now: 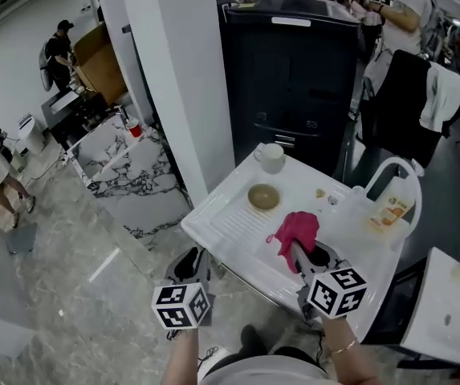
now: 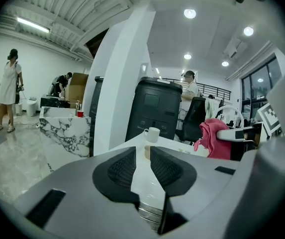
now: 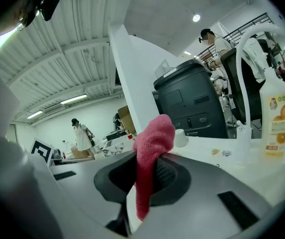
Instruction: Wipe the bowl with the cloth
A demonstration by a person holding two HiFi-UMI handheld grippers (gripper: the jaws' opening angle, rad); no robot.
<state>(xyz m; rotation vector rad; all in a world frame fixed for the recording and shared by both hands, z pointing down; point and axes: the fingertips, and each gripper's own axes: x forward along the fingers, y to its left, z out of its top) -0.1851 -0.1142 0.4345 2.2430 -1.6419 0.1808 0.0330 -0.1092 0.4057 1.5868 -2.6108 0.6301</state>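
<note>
A tan bowl (image 1: 263,196) sits on the white table (image 1: 228,229), empty and upright. My right gripper (image 1: 300,253) is shut on a pink cloth (image 1: 298,229) just in front of the bowl. In the right gripper view the cloth (image 3: 151,148) bunches up out of the jaws of that gripper (image 3: 145,172). My left gripper (image 1: 191,265) hangs off the table's near left corner, apart from the bowl. In the left gripper view the left gripper (image 2: 142,157) stands open with nothing between its jaws, and a sliver of the bowl (image 2: 146,153) shows through the gap.
A white cup (image 1: 270,157) stands behind the bowl. A bottle with an orange label (image 1: 392,208) and a white hooped tap (image 1: 396,171) are at the table's right. A black cabinet (image 1: 294,87) and a white pillar (image 1: 173,70) rise behind. People stand far off.
</note>
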